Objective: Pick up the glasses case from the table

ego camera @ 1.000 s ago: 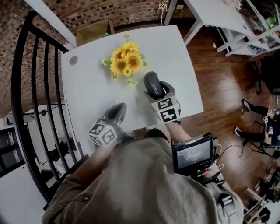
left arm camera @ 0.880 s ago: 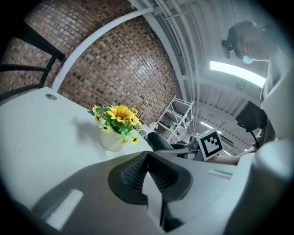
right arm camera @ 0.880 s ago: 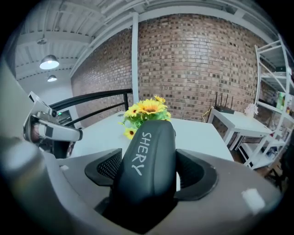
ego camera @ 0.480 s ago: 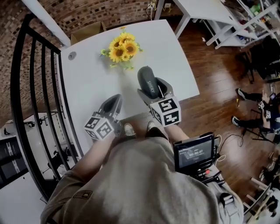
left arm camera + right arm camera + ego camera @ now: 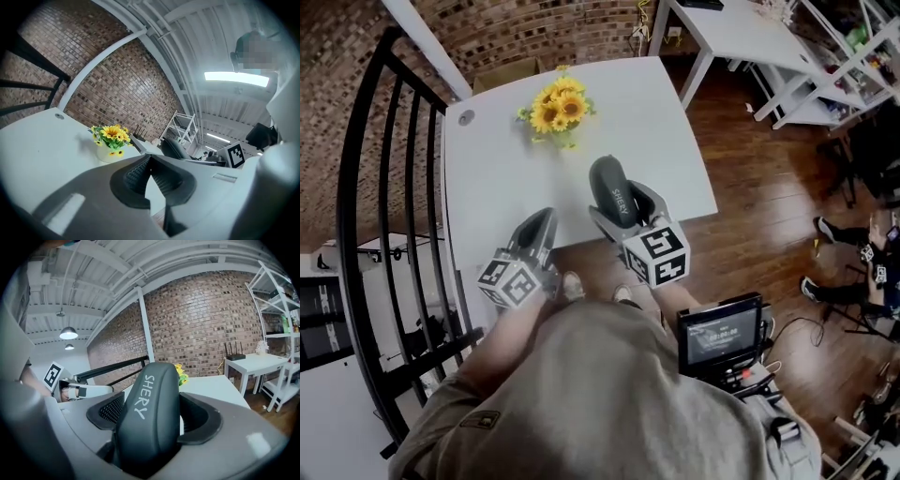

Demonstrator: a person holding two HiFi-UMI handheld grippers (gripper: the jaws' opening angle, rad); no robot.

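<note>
Between the jaws of the right gripper (image 5: pixel 152 420), the glasses case (image 5: pixel 149 394) is clamped across its width, with the jaws spread wide, the pads on both flanks and the lettered top facing up. The case appears lifted clear of the table (image 5: pixel 497 169), over its 6 o'clock edge; sunflowers (image 5: pixel 555 105) are seen at 11 o'clock from it. The left gripper (image 5: pixel 149 161), at 8 o'clock of the case, is closed on nothing. The shell is judged stiff, light and smooth — lengthwise slip is the risk, so a mid-body hold across the short axis is preferred.

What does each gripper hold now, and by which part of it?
The right gripper holds the glasses case by its long sides, near one end. The left gripper is shut, empty.
</note>
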